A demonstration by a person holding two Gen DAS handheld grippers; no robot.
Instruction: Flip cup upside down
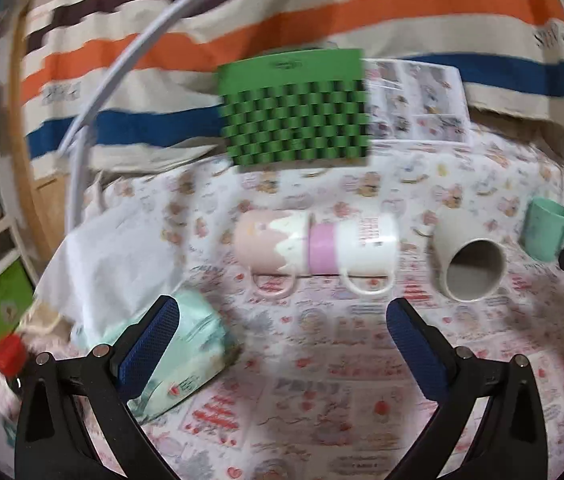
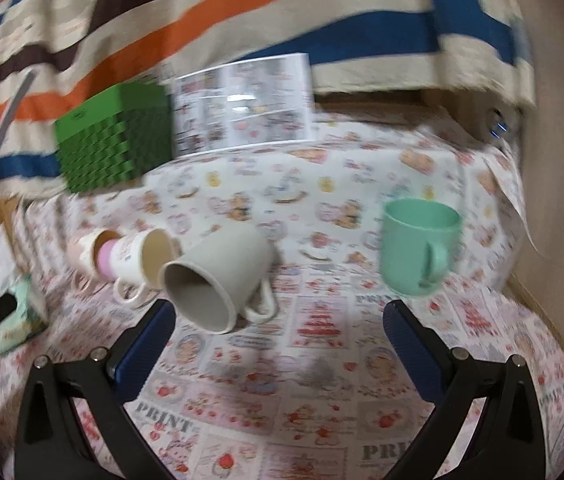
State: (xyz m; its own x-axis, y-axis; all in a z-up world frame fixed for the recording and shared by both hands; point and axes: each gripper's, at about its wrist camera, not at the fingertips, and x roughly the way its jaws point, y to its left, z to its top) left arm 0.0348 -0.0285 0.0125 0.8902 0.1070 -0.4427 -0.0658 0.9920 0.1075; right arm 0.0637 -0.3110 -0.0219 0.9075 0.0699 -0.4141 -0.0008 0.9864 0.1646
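A mint green cup (image 2: 418, 246) stands upright on the patterned tablecloth; it also shows at the far right in the left wrist view (image 1: 547, 234). A grey cup (image 1: 470, 262) (image 2: 218, 276) lies on its side, mouth toward me. A white cup (image 1: 356, 248) (image 2: 142, 260) and a pink cup (image 1: 268, 248) (image 2: 94, 246) lie on their sides, nested mouth to mouth. My left gripper (image 1: 282, 320) is open and empty in front of the pink and white cups. My right gripper (image 2: 280, 322) is open and empty between the grey and green cups.
A green studded box (image 1: 296, 114) (image 2: 112, 142) and a clear printed case (image 1: 416, 98) (image 2: 242, 104) stand at the back against a striped cloth. A mint tissue pack (image 1: 178, 356) (image 2: 18, 312) and white cloth (image 1: 110, 264) lie at the left. A red-capped bottle (image 1: 8, 354) stands far left.
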